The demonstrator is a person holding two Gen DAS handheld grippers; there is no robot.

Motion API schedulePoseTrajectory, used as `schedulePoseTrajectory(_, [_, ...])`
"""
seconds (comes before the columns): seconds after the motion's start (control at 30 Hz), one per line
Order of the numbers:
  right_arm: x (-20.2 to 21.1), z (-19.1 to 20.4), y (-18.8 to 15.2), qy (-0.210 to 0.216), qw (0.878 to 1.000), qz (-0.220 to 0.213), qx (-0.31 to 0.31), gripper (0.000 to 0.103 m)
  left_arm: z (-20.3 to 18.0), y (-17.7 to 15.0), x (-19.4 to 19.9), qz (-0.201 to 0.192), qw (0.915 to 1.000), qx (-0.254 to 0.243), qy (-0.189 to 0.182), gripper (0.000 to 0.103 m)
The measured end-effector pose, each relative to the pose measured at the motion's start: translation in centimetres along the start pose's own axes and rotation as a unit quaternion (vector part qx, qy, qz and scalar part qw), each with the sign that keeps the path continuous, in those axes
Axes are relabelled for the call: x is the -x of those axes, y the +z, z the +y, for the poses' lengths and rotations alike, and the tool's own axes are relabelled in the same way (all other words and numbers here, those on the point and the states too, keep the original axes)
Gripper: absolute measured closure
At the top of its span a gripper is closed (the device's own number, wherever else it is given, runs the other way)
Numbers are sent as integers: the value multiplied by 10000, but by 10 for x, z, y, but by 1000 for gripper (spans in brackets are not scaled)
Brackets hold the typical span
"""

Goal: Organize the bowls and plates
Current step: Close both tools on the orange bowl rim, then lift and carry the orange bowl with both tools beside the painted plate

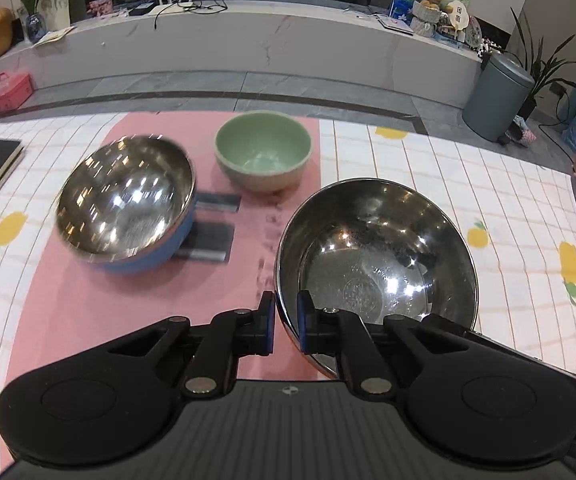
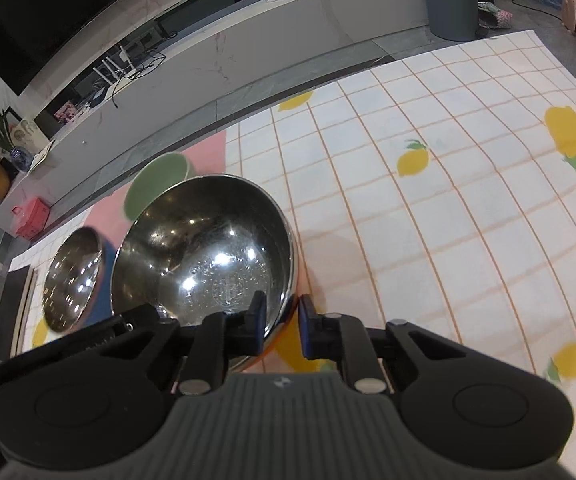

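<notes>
Where rim [image 2: 288,248] passes — fingers [image 2: 258,320] straddle steel bowl [image 2: 208,256]

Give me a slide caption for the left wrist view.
Left gripper pinches the steel bowl's rim beside blue-sided and green bowls.

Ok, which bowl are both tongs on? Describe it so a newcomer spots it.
Start at the pink mat in the middle of the lemon cloth. At the mat's right edge, nearest the cameras, sits the big steel bowl, its rim between both tongs' fingers. Unlike the blue-sided bowl and the green bowl, it is all bare steel.
</notes>
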State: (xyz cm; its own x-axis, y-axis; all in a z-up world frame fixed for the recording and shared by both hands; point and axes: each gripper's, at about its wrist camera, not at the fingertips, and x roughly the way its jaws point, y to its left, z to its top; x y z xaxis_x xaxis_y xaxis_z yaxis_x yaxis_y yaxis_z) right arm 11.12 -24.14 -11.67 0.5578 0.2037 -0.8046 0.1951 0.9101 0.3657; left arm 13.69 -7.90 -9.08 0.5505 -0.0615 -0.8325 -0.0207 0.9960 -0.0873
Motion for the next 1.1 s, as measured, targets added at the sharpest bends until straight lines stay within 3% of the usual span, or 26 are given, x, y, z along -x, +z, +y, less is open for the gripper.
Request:
schedulePoseTrajectory(0.47, [70, -16, -75, 123, 9993, 303, 198, 89, 12, -70, 59, 295, 9992, 261, -122, 92])
schedulePoseTrajectory(0.8, [88, -27, -115, 35, 9977, 581, 357, 90, 21, -116, 75, 650, 9961, 523, -275, 92])
schedulePoseTrajectory(1.1, [91, -34, -131, -68, 9956, 824, 431, 91, 23, -140, 78, 882, 9939, 582, -327, 91])
